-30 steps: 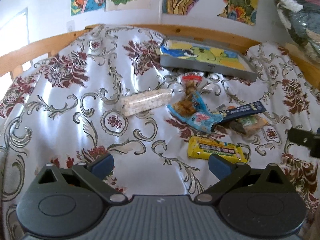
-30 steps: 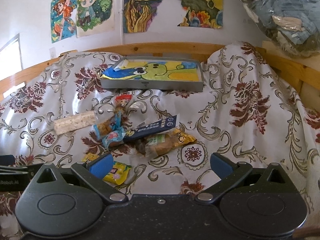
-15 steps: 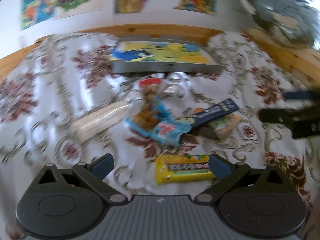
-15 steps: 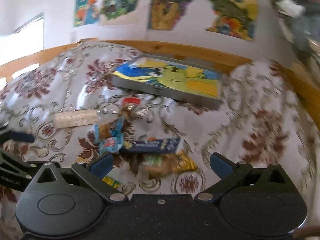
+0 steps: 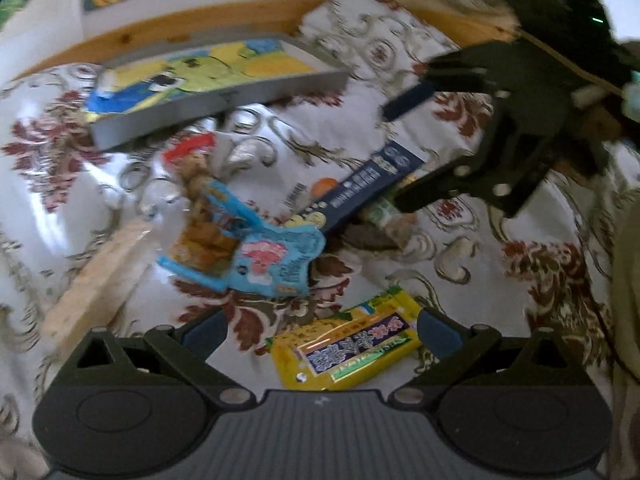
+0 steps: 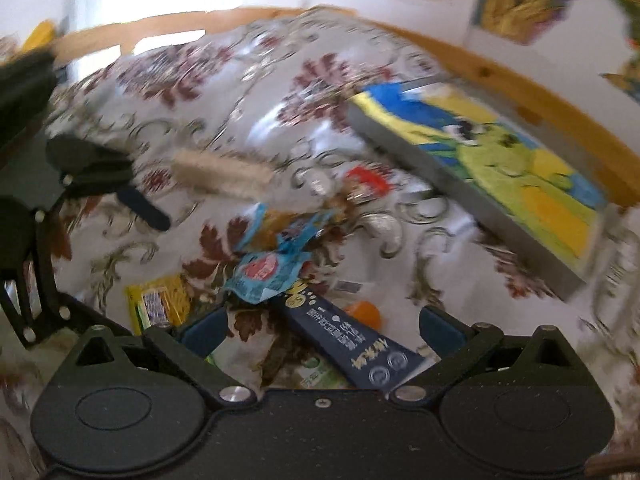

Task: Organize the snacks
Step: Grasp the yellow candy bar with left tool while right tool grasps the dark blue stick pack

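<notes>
Floral cloth (image 5: 460, 248) spread over a wood-railed surface, snacks scattered across its middle; both views blurred.

Left wrist view, left to right:
- Pale wafer bar (image 5: 96, 284) lying at a slant on the cloth near the left edge.
- Grey tray (image 5: 224, 100) with a yellow, green and blue cartoon picture, further back, well apart from the snack pile.
- Red-topped clear pack (image 5: 196, 168) of brown pieces, just in front of the tray.
- Blue pouch (image 5: 272, 264) with a pink label, overlapping the clear pack's lower end.
- Left gripper (image 5: 320, 326) low over the cloth, jaws spread wide, gripping nothing.
- Yellow pack (image 5: 348, 350) flat on the cloth between the 2 blue pads, nearer the right one; contact with the pads hard to judge.
- Navy box (image 5: 360, 192) lying diagonally, its lower end touching the blue pouch, a green-labelled pack (image 5: 384, 220) partly under it.
- Right gripper (image 5: 400, 152) reaching in from the upper right, jaws spread wide, 1 finger above the navy box's far end, the other resting near the green-labelled pack.

Right wrist view, left to right:
- Left gripper at the far left edge, 1 blue-tipped finger above the cloth.
- Wafer bar behind it.
- Yellow pack at lower left.
- Blue pouch in the centre.
- Navy box running down between the right gripper's wide-open pads, not pinched.
- Orange cap (image 6: 364, 314) just beside the box.
- Tray at the right, tilted in frame.
</notes>
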